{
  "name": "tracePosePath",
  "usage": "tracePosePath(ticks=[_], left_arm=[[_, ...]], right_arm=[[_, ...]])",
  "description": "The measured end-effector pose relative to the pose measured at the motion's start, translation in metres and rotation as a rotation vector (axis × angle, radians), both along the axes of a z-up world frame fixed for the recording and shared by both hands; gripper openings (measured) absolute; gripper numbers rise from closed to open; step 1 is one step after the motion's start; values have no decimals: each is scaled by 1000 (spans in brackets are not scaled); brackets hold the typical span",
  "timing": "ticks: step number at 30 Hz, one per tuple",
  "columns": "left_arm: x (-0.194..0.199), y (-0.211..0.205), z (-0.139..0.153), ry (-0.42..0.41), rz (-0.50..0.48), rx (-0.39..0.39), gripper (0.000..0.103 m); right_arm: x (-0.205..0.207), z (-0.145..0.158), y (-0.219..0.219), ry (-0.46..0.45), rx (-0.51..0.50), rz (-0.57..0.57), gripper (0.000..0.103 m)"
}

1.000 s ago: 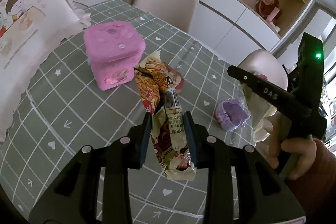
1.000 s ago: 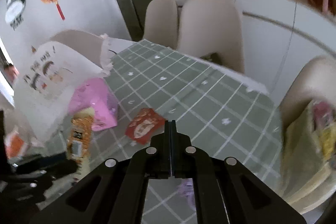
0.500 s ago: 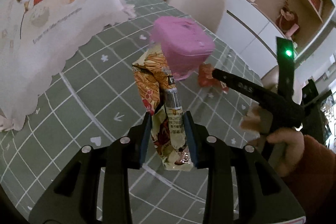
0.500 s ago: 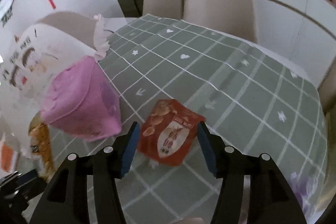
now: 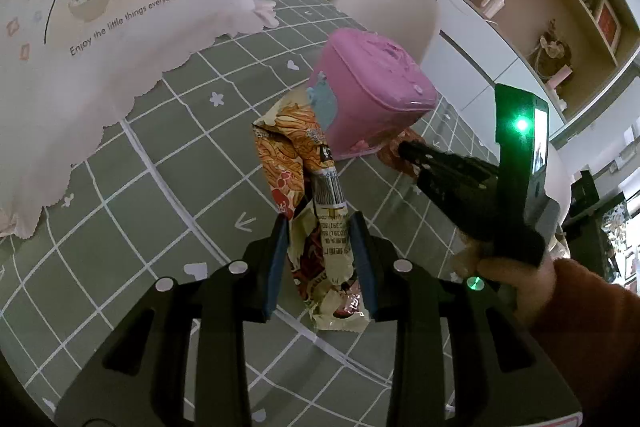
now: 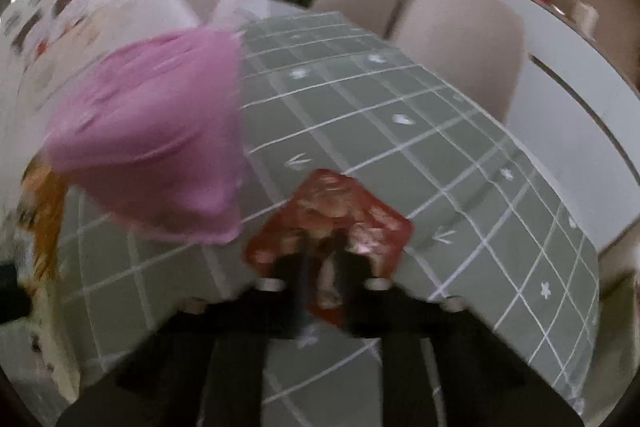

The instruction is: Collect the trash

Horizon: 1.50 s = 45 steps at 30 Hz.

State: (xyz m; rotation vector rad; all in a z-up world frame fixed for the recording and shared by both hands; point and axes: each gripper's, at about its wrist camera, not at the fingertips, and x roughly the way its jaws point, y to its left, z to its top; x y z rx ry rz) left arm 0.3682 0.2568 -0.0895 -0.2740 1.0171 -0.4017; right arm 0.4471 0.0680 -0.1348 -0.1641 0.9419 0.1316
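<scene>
My left gripper point(image 5: 320, 259) is shut on a crumpled orange-and-cream noodle wrapper point(image 5: 304, 163), held above the green checked tablecloth point(image 5: 168, 187). A flat red snack packet point(image 6: 332, 211) lies on the cloth just right of a pink lidded box point(image 6: 160, 147). My right gripper point(image 6: 326, 267) has come down on the packet's near edge and is shut on it, though that view is blurred. In the left wrist view the right gripper point(image 5: 404, 149) reaches in from the right, its tip at the red packet point(image 5: 386, 157) behind the pink box point(image 5: 372, 95).
A white cushion with a cartoon print point(image 5: 100, 27) covers the left of the table. Beige chairs point(image 5: 384, 7) stand along the far edge, with a white counter and shelves behind. A person's hand point(image 5: 516, 279) in a rust sleeve holds the right gripper.
The right gripper opened, dropped onto the red packet and closed on it. The left gripper carried the noodle wrapper nearer the cushion and pink box, still gripping it.
</scene>
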Motion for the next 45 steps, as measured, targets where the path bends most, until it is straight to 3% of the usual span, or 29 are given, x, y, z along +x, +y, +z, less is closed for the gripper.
tracePosePath(ticks=[6, 13, 15, 16, 17, 19, 29, 33, 34, 36, 39, 42, 44, 45], left_arm=[[-3, -9, 10, -6, -16, -5, 30], [-3, -19, 12, -7, -35, -6, 30], [-2, -22, 11, -8, -40, 0, 30], [-1, -23, 11, -8, -42, 1, 30], [-1, -24, 11, -7, -45, 2, 30], [0, -24, 9, -6, -51, 7, 30], [3, -15, 0, 10, -38, 13, 30], [4, -9, -3, 17, -23, -2, 30], [4, -8, -4, 18, -21, -7, 30], [5, -6, -5, 21, -16, -14, 30], [6, -5, -8, 26, -15, -17, 30], [5, -5, -7, 28, -14, -12, 30], [3, -7, -4, 24, -14, -6, 30], [2, -8, -2, 19, -17, -4, 30]], right_arm=[[-25, 14, -9, 2, 114, 9, 3], [-46, 40, -61, -5, 285, -121, 5], [-48, 38, -68, -8, 296, -166, 18], [-48, 35, -71, 2, 325, -168, 43], [-48, 32, -74, 12, 376, -173, 54], [-50, 27, -77, 10, 411, -202, 54], [2, 6, -37, 46, 300, -183, 54], [12, 0, -22, 23, 229, -145, 63], [11, -1, -14, 12, 172, -119, 64], [8, -4, -7, -7, 105, -87, 64], [3, -6, -11, -31, 109, -53, 60], [-1, -3, -19, -30, 135, -61, 25], [-3, 0, -24, -20, 137, -70, 11], [-6, 3, -26, -23, 139, -75, 11]])
